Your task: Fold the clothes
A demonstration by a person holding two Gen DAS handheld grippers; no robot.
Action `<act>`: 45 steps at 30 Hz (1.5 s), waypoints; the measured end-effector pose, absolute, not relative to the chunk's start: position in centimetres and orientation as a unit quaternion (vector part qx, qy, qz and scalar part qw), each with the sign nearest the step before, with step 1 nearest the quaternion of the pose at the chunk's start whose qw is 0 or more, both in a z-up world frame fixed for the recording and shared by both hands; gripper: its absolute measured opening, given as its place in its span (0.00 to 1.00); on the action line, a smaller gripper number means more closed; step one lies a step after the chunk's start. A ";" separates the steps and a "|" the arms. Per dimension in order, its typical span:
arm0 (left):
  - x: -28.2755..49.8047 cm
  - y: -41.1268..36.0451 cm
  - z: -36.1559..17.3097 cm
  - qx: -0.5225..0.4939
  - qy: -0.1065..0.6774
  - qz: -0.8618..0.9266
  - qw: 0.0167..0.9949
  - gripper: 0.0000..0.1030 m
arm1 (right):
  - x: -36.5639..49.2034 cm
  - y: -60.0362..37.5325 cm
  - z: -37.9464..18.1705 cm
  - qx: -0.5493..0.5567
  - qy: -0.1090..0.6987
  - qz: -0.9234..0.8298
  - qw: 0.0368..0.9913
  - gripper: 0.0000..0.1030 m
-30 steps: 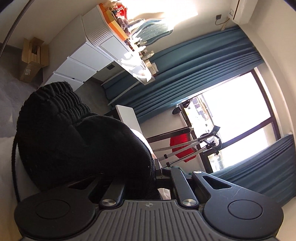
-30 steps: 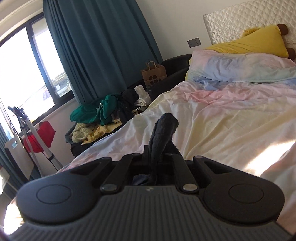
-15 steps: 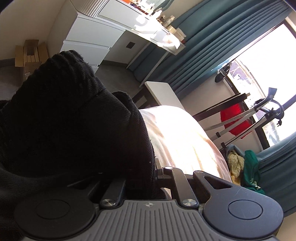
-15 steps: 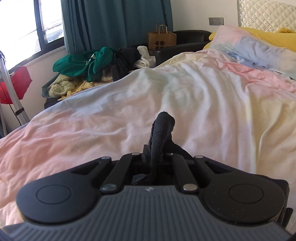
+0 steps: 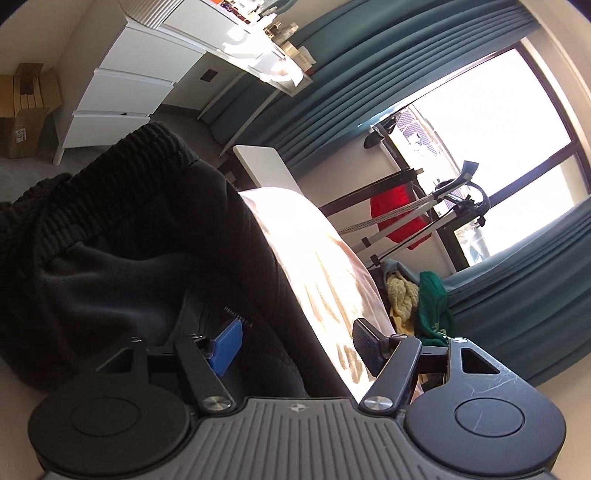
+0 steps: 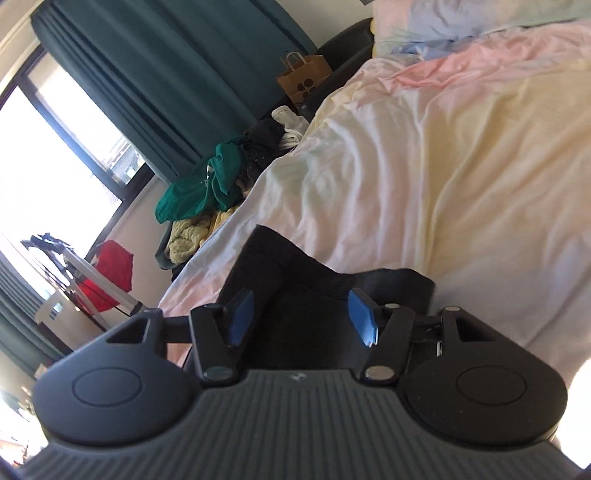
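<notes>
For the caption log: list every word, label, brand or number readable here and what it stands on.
None can be read.
Small white lettering on the black ribbed garment: too small.
White label on the brown cardboard box: blurred.
Dark round print on the brown paper bag: a graphic, no letters legible.

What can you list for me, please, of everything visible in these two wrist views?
black garment: one, black, ribbed band, lying on the bed under both grippers
bedding: one, pastel pink, yellow and white, across the bed
pillow: one, pastel, at the head of the bed
clothes pile: one, green, yellow and dark, beside the bed by the window
paper bag: one, brown, beyond the pile
curtains: teal, beside the window
drawer unit: one, white, by the wall
cardboard boxes: brown, on the floor
red cloth: one, on a stand by the window
left gripper: jaws opening, garment between them
right gripper: jaws opening, garment between them
</notes>
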State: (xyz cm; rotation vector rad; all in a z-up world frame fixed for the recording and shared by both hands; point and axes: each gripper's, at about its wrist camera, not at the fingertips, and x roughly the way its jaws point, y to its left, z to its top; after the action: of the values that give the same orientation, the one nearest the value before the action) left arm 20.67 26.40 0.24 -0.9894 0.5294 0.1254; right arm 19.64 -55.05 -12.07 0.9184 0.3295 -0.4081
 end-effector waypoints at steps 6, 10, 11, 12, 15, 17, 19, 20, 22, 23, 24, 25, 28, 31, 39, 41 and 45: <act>14.7 26.5 -1.8 -0.525 0.259 0.075 0.807 0.73 | 14.5 -57.0 -15.4 0.563 0.190 -0.176 0.784 0.65; 12.4 26.6 -4.3 -0.550 0.269 0.086 0.786 0.75 | 14.9 -56.6 -16.7 0.585 0.208 -0.120 0.775 0.65; 12.3 26.6 -4.8 -0.552 0.269 0.092 0.784 0.75 | 15.5 -56.3 -16.9 0.583 0.215 -0.113 0.776 0.65; 12.5 26.7 -5.5 -0.557 0.266 0.100 0.780 0.75 | 16.0 -55.9 -17.1 0.584 0.213 -0.104 0.776 0.65; 14.2 27.2 -7.6 -0.577 0.263 0.107 0.765 0.75 | 17.6 -55.3 -17.9 0.583 0.216 -0.103 0.776 0.65; 15.7 27.5 -8.8 -0.580 0.259 0.109 0.765 0.74 | 18.8 -55.0 -18.2 0.565 0.222 -0.106 0.787 0.65; 17.1 27.5 -9.3 -0.569 0.248 0.118 0.775 0.72 | 19.8 -54.8 -18.1 0.540 0.223 -0.109 0.804 0.65; 17.6 27.4 -9.3 -0.562 0.241 0.124 0.782 0.69 | 20.2 -54.7 -18.0 0.528 0.223 -0.112 0.812 0.65; 18.6 26.9 -9.1 -0.545 0.230 0.136 0.794 0.67 | 20.8 -54.5 -17.8 0.504 0.222 -0.128 0.825 0.55; 19.0 26.8 -8.9 -0.536 0.227 0.144 0.800 0.58 | 20.7 -54.6 -17.9 0.505 0.218 -0.137 0.824 0.34; 19.4 26.7 -8.6 -0.525 0.227 0.153 0.806 0.50 | 20.5 -54.7 -18.1 0.508 0.212 -0.145 0.822 0.26; 19.8 26.7 -8.4 -0.517 0.226 0.159 0.810 0.46 | 20.3 -54.7 -18.2 0.510 0.207 -0.153 0.821 0.24; 20.0 27.1 -7.5 -0.510 0.224 0.159 0.815 0.28 | 19.4 -54.8 -18.1 0.530 0.180 -0.158 0.814 0.17; 20.0 27.4 -6.0 -0.505 0.221 0.153 0.820 0.20 | 18.0 -54.6 -16.6 0.536 0.152 -0.156 0.816 0.13; 15.9 29.7 -1.1 -0.496 0.225 0.140 0.827 0.17 | 12.0 -54.1 -14.4 0.581 0.140 -0.150 0.788 0.12; 14.2 30.1 0.0 -0.491 0.233 0.135 0.828 0.17 | 10.3 -54.3 -14.3 0.590 0.147 -0.157 0.778 0.12; 10.1 30.9 1.1 -0.494 0.257 0.122 0.821 0.17 | 5.8 -54.4 -13.8 0.607 0.150 -0.170 0.762 0.11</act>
State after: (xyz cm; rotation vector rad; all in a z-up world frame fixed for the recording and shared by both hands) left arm 10.10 30.87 1.11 -1.0521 0.5472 0.2598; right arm 5.82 -54.38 -13.80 1.3202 0.3255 -0.3690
